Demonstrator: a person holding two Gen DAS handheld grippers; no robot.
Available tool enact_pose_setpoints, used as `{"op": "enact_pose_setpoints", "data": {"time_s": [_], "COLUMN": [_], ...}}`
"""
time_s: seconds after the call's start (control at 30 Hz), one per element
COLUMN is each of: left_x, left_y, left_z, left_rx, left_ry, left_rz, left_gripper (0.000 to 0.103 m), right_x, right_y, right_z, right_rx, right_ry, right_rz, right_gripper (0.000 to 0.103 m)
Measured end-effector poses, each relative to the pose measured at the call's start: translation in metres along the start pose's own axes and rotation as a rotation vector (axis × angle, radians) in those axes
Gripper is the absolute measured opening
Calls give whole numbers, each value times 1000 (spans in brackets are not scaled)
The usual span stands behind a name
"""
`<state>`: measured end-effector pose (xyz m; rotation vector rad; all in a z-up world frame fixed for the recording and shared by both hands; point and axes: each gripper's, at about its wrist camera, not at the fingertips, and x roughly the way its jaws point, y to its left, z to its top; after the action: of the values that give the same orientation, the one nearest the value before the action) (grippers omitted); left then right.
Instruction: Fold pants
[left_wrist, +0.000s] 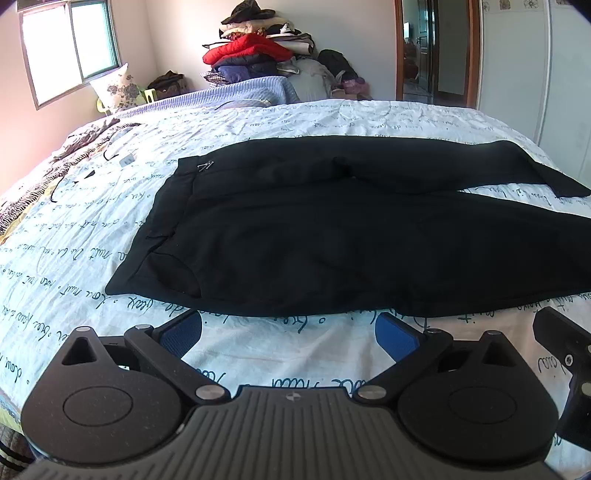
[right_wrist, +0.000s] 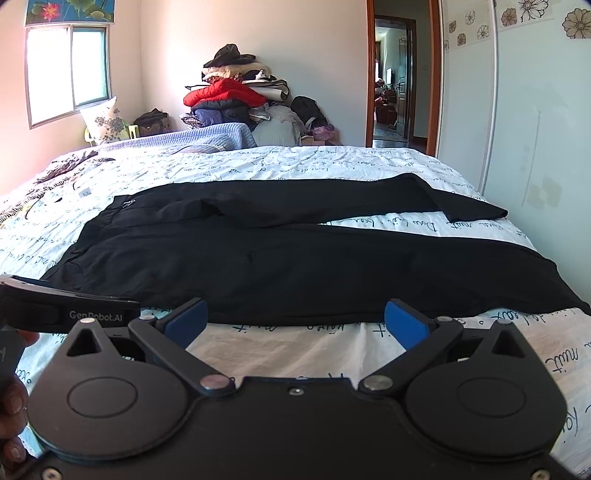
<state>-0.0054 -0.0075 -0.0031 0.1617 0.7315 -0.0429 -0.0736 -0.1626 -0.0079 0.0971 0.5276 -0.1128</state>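
The black pants (left_wrist: 332, 229) lie spread flat across the bed (left_wrist: 258, 118), waistband toward its left edge, legs splayed apart. Gripping only the top layer could bunch the fold. Left tongs (left_wrist: 290, 330) and right tongs (right_wrist: 295, 321) hover wide, empty, just beside the near hem.

Black pants (left_wrist: 332, 229) lie on a white bedsheet (left_wrist: 258, 118) printed with dark teal cursive handwriting. Both grippers are black with bright blue finger pads (right_wrist: 186, 317). Past the sheet is a pale blue ribbed blanket (right_wrist: 207, 138). A white pillow (left_wrist: 118, 86) carries a grey flower print. A bright red puffer jacket (left_wrist: 247, 50) tops a navy one in the clothes pile.
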Motion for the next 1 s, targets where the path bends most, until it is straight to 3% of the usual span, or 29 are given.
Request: {"op": "enact_pose_setpoints", "data": {"time_s": [0.47,0.57,0.73,0.87,1.0], "left_x": [11,15,28,57,96], "left_y": [3,11,48,94,137], "left_z": [5,12,44,81,114], "left_rx": [13,27,100,105,82], "left_ry": [5,-7,-113,-121,-92], "left_rz": [11,-7,20,75,69], "left_gripper": [102,102,102,102,102], "right_x": [9,13,34,73,125], "right_y": [6,6,17,41,62], "right_z": [5,14,56,97,130], "right_rx": [-36,-73,-272,-415,-491], "right_ry": [13,-17,-170,-172,-143], "right_rz": [18,91,210,213,238], "right_gripper": [103,103,103,103,103]}}
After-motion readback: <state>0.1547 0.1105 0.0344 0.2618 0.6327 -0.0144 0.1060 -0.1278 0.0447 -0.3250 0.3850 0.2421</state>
